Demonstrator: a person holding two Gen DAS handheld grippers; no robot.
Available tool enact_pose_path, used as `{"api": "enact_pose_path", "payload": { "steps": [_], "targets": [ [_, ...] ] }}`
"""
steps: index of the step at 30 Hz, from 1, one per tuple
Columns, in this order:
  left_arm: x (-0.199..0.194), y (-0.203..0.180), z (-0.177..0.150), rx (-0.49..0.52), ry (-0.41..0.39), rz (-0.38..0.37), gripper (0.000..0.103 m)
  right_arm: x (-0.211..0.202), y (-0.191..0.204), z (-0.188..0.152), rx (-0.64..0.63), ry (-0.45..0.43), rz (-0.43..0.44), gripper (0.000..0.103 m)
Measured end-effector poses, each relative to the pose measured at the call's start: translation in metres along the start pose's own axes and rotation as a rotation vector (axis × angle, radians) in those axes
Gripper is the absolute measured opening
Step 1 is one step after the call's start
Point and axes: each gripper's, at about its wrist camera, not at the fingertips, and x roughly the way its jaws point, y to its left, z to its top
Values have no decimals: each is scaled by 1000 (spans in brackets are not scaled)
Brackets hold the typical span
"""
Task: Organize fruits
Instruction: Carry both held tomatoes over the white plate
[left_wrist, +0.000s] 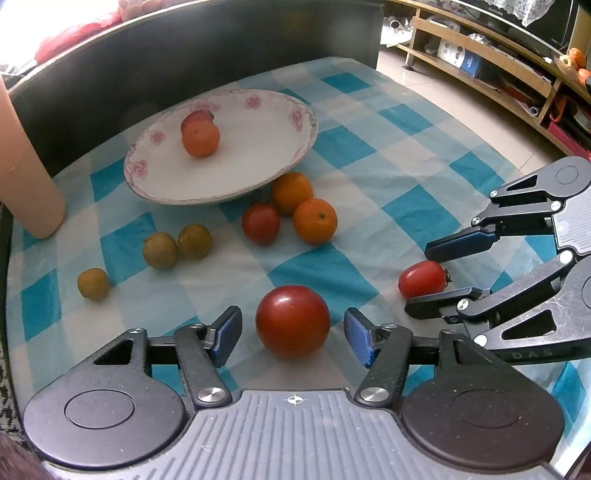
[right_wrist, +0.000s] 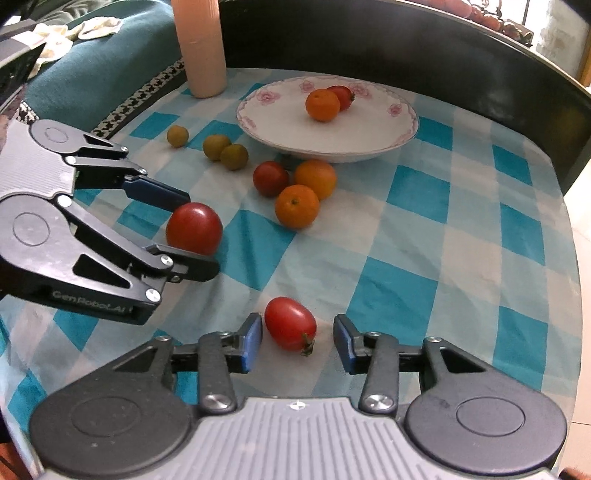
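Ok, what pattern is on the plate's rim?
Pink flowers on white around the plate rim, clearest in the right wrist view.

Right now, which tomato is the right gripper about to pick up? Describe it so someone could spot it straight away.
Start at the flowered plate on the checked tablecloth, then come toward the table's near edge. Between the open fingers of the right gripper lies the oval tomato. Unlike the rounder, darker tomato at the left gripper, it is elongated, with a dried stem.
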Motion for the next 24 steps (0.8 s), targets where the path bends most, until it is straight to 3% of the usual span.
{"api": "enact_pose_path", "payload": {
  "steps": [10, 13, 16, 24],
  "targets": [
    [7, 1, -2, -13, 27, 17, 69, -1, -2, -3, -9, -19, 10, 57],
    [6, 0, -2, -12, 23, 22, 60, -2, -2, -3, -1, -23, 6, 55],
    [5, -1, -2, -12, 20, 19, 51, -2, 1, -2, -8, -27, 12, 47],
    [3, -2, 0, -1, 18, 23, 50, -3, 8, 0, -38, -16, -20, 44]
  ]
}}
